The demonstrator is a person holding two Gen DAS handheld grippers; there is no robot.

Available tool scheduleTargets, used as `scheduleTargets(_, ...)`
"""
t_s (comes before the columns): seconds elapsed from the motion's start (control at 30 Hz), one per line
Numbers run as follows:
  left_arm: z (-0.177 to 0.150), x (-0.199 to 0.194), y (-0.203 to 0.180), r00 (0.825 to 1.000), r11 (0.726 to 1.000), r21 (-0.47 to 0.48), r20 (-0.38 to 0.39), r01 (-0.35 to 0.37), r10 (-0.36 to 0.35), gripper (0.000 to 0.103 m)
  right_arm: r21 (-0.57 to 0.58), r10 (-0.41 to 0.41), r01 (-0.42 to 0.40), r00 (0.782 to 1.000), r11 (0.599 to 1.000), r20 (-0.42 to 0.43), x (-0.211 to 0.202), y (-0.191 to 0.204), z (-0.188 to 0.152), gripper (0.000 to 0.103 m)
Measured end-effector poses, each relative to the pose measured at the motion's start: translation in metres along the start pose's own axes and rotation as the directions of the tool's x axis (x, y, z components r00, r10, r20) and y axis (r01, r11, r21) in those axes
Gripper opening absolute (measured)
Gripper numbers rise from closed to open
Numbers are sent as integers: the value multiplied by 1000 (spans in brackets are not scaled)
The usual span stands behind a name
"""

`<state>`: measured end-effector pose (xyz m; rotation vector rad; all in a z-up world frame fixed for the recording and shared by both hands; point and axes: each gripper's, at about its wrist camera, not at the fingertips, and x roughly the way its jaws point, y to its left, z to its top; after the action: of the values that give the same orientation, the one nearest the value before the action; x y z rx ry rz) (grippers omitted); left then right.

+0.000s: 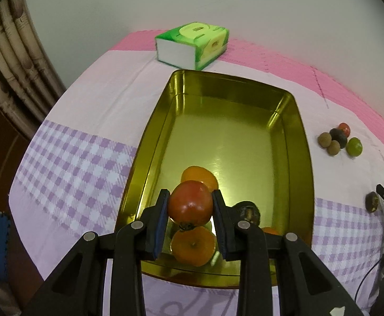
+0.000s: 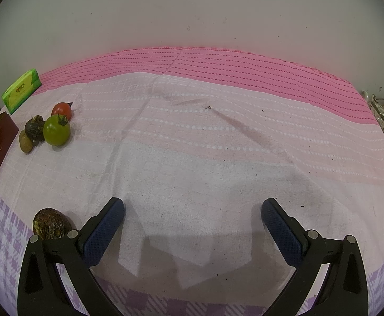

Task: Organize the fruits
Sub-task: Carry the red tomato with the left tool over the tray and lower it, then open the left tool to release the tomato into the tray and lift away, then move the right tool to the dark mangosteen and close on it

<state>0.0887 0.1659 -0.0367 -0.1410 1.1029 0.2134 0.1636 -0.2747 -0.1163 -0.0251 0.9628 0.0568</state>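
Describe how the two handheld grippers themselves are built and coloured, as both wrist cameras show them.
Both match. The left gripper and right gripper have matte black plastic linkage arms with triangular cut-outs, joined by round silver pivot pins. Each finger carries a dark blue, finely textured rubber pad. No markings are legible. No hand or sleeve is visible.

Black tongs [image 1: 190, 206] (blue pads, silver screws).
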Motion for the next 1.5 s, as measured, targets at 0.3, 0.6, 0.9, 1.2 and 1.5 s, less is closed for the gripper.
scheduleTargets(0.3, -1, 14, 10, 999, 999, -32, -53, -15, 13, 28, 0, 0, 0, 1000, 1000, 0, 0, 0, 0, 103)
scheduleTargets(0.6, -3, 16, 10, 998, 999, -30, -55, -27, 25, 29, 0, 0, 0, 1000, 1000, -1, 0, 0, 0, 103)
scheduleTargets(0.9, 2, -4, 7, 999, 1000, -30, 36, 1, 1, 44, 0, 3, -3, 1000, 1000, -6, -1, -1, 1, 103)
scheduleTargets(1.2, 4, -53, -4, 971, 999, 16, 237, 35, -38, 71, -1, 4, -4, 1000, 1000, -7, -1, -1, 1, 103)
scheduleTargets(1.5, 1, -76, 17, 960, 996, -59, 278, 62, -43, 83, -2, 6, -6, 1000, 1000, -10, -1, -2, 2, 103)
